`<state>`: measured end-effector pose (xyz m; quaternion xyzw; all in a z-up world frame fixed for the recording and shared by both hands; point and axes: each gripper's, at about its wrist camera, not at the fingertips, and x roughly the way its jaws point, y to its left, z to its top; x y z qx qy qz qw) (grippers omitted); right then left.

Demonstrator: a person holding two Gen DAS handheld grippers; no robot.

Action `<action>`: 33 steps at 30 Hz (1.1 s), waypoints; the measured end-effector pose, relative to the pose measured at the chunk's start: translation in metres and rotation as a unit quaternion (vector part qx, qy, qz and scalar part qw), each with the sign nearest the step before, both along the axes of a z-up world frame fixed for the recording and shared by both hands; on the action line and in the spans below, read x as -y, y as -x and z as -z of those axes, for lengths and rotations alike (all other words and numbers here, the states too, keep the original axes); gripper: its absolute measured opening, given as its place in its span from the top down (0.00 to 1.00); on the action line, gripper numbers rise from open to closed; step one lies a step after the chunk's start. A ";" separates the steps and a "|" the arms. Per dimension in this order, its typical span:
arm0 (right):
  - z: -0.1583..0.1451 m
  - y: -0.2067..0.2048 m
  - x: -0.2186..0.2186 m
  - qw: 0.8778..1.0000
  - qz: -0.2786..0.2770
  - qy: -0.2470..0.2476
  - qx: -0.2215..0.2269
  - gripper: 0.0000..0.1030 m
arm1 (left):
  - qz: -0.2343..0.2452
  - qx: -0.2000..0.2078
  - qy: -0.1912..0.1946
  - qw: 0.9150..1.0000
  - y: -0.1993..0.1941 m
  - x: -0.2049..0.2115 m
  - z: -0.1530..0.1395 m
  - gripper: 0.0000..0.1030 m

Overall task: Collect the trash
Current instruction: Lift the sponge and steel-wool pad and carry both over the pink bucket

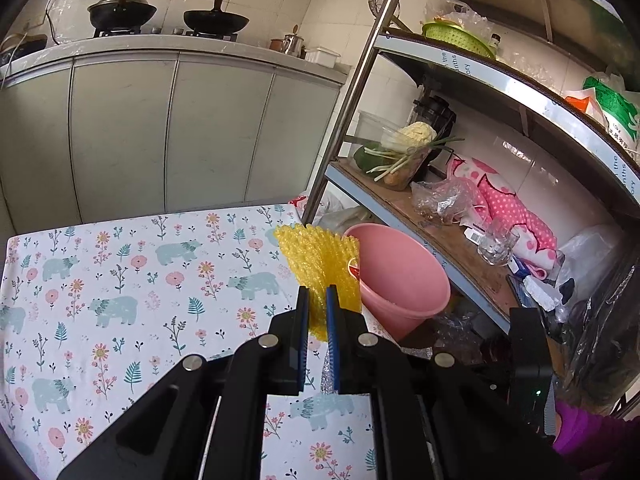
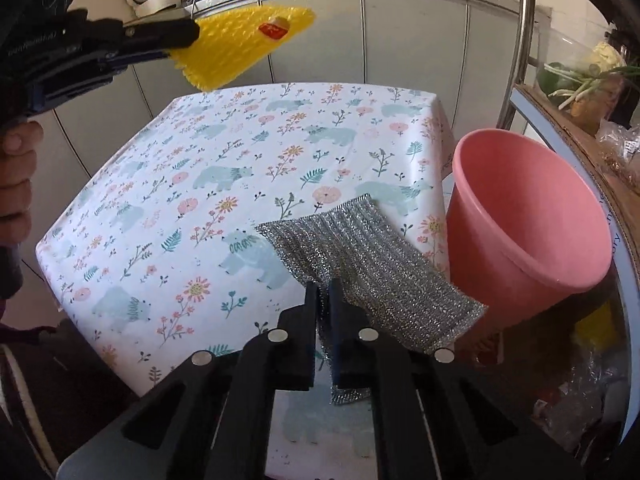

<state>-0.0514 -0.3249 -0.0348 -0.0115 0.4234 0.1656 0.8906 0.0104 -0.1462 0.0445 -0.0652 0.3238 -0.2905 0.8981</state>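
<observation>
We see the right gripper (image 2: 323,292) nearest, its jaws nearly together and clamped on the near edge of a silver mesh scouring cloth (image 2: 360,264), which lies on the bear-and-flower tablecloth (image 2: 180,200) with one corner hanging past the table's right edge. Just beyond that edge sits the pink bucket (image 2: 528,240). Farther off, the left gripper (image 1: 318,300) is clenched on a yellow knobbly pad (image 1: 320,260), lifted clear of the table and near the bucket's rim. Beyond stand grey cabinets (image 1: 160,132).
</observation>
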 end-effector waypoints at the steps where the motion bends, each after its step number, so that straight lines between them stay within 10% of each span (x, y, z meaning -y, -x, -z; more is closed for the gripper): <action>1: -0.005 0.000 0.002 1.000 0.005 -0.014 0.005 0.96 | 0.000 0.000 -0.001 1.000 0.000 0.000 0.000 0.93; 13: -0.064 -0.012 0.043 0.988 0.046 -0.130 0.069 0.98 | 0.006 -0.002 -0.011 1.000 -0.015 0.020 0.000 0.93; 33: -0.078 -0.031 0.081 0.981 0.099 -0.117 0.116 0.98 | 0.024 0.006 -0.023 0.999 -0.037 0.054 -0.003 0.93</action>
